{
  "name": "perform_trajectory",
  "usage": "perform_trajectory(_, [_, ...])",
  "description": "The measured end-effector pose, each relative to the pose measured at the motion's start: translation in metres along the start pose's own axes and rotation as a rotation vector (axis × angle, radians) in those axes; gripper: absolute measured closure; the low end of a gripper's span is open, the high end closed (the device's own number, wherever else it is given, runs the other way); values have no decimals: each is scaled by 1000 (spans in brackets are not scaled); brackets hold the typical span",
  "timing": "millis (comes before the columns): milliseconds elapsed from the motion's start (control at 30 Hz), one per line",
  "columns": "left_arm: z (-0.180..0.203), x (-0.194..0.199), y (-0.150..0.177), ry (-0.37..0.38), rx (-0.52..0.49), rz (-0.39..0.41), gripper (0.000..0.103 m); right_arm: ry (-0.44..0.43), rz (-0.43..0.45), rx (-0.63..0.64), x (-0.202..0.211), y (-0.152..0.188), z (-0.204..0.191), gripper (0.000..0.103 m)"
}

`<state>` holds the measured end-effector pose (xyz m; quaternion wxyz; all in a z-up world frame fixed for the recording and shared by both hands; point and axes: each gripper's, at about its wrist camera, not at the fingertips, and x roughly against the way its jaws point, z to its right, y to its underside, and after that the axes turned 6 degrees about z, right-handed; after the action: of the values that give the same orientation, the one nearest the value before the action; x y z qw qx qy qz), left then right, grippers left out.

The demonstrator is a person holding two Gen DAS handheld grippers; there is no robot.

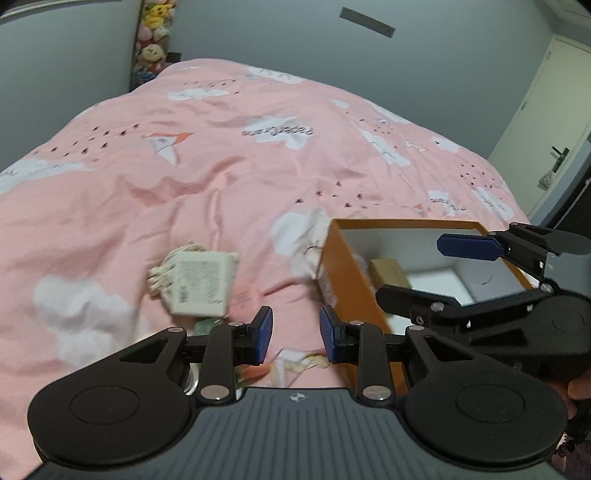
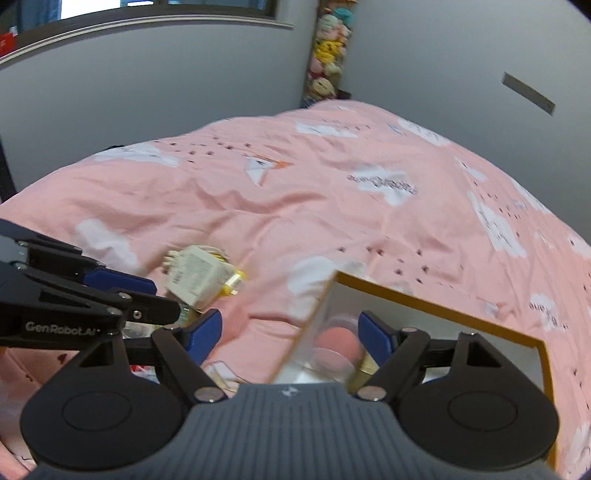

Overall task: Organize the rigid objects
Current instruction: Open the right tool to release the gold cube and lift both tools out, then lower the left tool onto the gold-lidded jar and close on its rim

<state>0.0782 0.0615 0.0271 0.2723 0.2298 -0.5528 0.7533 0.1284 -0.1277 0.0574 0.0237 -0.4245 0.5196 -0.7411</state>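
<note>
An orange box (image 1: pixel 347 280) with a white inside lies open on the pink duvet (image 1: pixel 221 177). In it rest a tan wooden block (image 1: pixel 389 273) and a clear round case with a pink pad (image 2: pixel 336 343). My right gripper (image 1: pixel 410 269) hovers over the box (image 2: pixel 443 306), jaws wide apart and empty (image 2: pixel 290 325). A white power adapter (image 1: pixel 201 284) with a bundled cable lies left of the box, also in the right wrist view (image 2: pixel 195 280). My left gripper (image 1: pixel 295 328) is just in front of it, narrowly open with nothing between its fingers (image 2: pixel 166 299).
A small yellow piece (image 2: pixel 236 280) pokes out beside the adapter, and a green item (image 1: pixel 207 326) lies partly under it. A flat printed packet (image 1: pixel 295 360) sits by the left fingers. Plush toys (image 1: pixel 155 33) hang in the far corner. A door (image 1: pixel 546 122) is at the right.
</note>
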Motion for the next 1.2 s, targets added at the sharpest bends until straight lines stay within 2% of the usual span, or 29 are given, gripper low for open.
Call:
perform_trajectory(167, [-32, 8, 6, -36, 42, -30, 69, -63, 25, 58, -1, 1, -35, 23])
perform_trajectory(433, [-72, 3, 28, -97, 131, -101, 65, -146, -49, 97, -30, 18, -78, 26])
perform_trajectory(567, [-78, -7, 40, -166, 125, -120, 50, -157, -107, 118, -52, 30, -92, 39])
perform_trajectory(667, [-86, -18, 44, -195, 162, -125, 41, -152, -133, 115, -66, 31, -94, 41])
perform_trajectory(833, [-93, -36, 50, -278, 197, -113, 40, -130, -155, 94, -88, 26, -88, 41])
perform_trajectory(967, [-95, -54, 55, -322, 181, -139, 41, -156, -183, 91, -101, 28, -90, 42])
perform_trajectory(1133, [-100, -67, 58, -304, 207, -159, 42, -160, -211, 108, -112, 33, -92, 43])
perform_trajectory(1200, [-100, -69, 59, -293, 209, -152, 45, -163, -221, 101, -115, 36, -90, 44])
